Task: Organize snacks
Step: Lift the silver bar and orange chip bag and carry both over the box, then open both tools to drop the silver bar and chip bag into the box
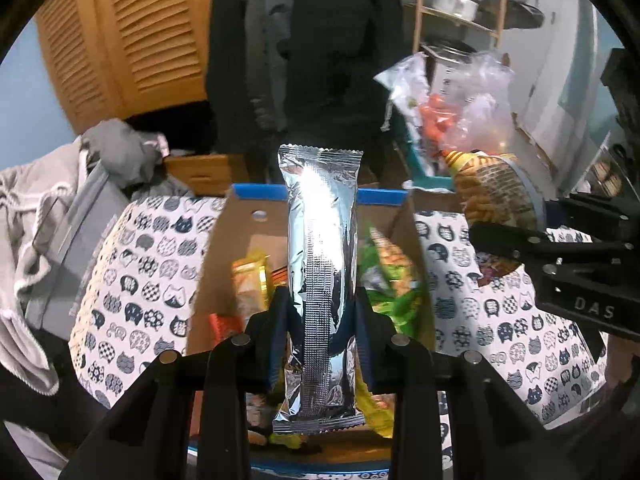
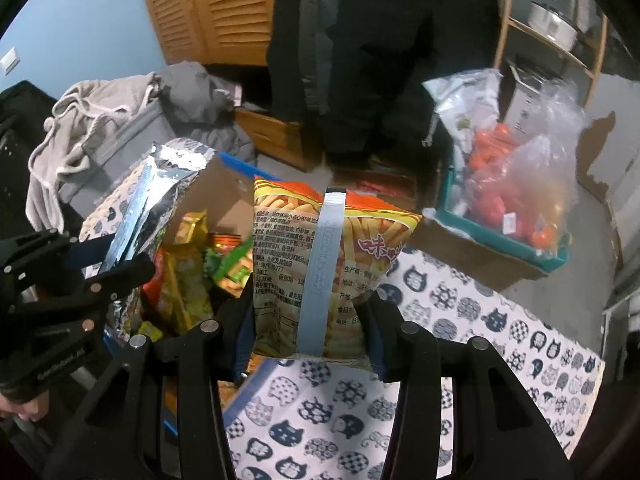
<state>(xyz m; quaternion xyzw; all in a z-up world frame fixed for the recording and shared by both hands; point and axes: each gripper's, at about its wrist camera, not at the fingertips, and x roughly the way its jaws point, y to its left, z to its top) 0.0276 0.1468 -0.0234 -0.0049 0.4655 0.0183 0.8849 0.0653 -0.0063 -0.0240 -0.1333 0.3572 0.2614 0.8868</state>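
The left gripper (image 1: 320, 320) points toward 12 o'clock over the cardboard box (image 1: 240, 216), its 2 fingers clamped on an upright silver packet (image 1: 320, 248); the right gripper (image 2: 310, 320) at 3 o'clock of it grips a fries snack bag (image 2: 320, 256) above the cat-print cloth (image 2: 460, 320); loose snacks (image 2: 192, 272) fill the box; a teal bin (image 2: 500, 240) of clear bags sits at 2 o'clock; grey clothes (image 2: 100, 120) lie at 10 o'clock.
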